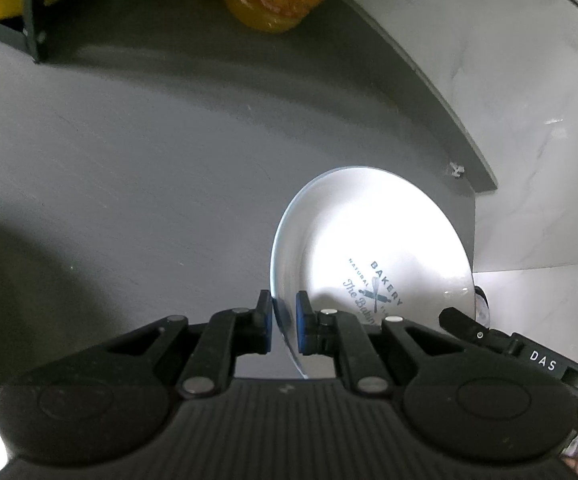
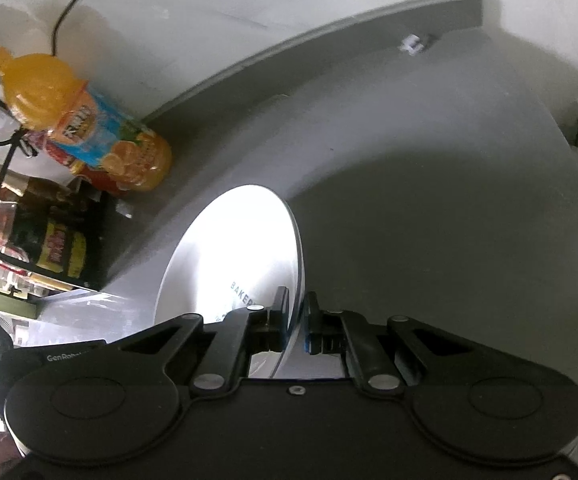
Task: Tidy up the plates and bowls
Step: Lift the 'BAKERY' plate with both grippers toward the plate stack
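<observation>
A white plate point(image 1: 369, 232) printed with "BAKERY" is held on edge above the grey countertop point(image 1: 149, 140). My left gripper point(image 1: 283, 320) is shut on the plate's left rim, its blue pads pinching the thin edge. In the right wrist view the same plate point(image 2: 233, 248) stands to the left of centre, and my right gripper point(image 2: 297, 320) is shut on its opposite rim. One of the right gripper's fingers point(image 1: 461, 320) shows behind the plate's lower right edge in the left wrist view.
An orange juice bottle point(image 2: 89, 120) stands at the counter's back by the white marbled wall point(image 1: 509, 80). Beside it is a black wire rack with dark bottles point(image 2: 49, 240). A grey ledge point(image 2: 329, 40) runs along the wall. A black cable point(image 2: 69, 4) hangs down.
</observation>
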`<state>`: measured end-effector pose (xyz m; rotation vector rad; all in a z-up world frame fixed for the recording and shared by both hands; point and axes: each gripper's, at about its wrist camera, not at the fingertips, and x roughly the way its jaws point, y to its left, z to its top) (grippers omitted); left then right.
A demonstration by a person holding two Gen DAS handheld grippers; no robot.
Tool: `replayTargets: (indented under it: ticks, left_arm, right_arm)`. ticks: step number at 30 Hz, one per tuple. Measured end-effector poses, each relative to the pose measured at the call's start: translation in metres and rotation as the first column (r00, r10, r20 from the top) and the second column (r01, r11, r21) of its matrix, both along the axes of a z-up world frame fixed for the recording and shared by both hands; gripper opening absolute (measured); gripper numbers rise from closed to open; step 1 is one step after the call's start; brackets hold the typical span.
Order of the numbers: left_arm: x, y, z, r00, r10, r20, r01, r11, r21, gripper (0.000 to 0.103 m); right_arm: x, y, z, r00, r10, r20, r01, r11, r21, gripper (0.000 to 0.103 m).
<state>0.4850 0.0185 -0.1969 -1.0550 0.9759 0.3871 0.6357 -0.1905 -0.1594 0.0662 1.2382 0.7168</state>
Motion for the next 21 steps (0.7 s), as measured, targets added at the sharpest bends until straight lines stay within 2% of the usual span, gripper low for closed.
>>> replayTargets:
  ticks: [10, 21]
  left_arm:
    - [-0.033, 0.031, 0.02, 1.0, 0.02, -0.005, -0.02, 0.999, 0.035, 0.01]
    - [-0.089, 0.069, 0.04, 1.0, 0.026, -0.008, -0.026, 0.998, 0.053, 0.01]
  right_arm:
    - [-0.034, 0.046, 0.021, 0.999, 0.029, 0.038, -0.03, 0.999, 0.028, 0.007]
    - [-0.072, 0.082, 0.034, 0.998, 0.05, 0.029, -0.051, 0.997, 0.055, 0.007]
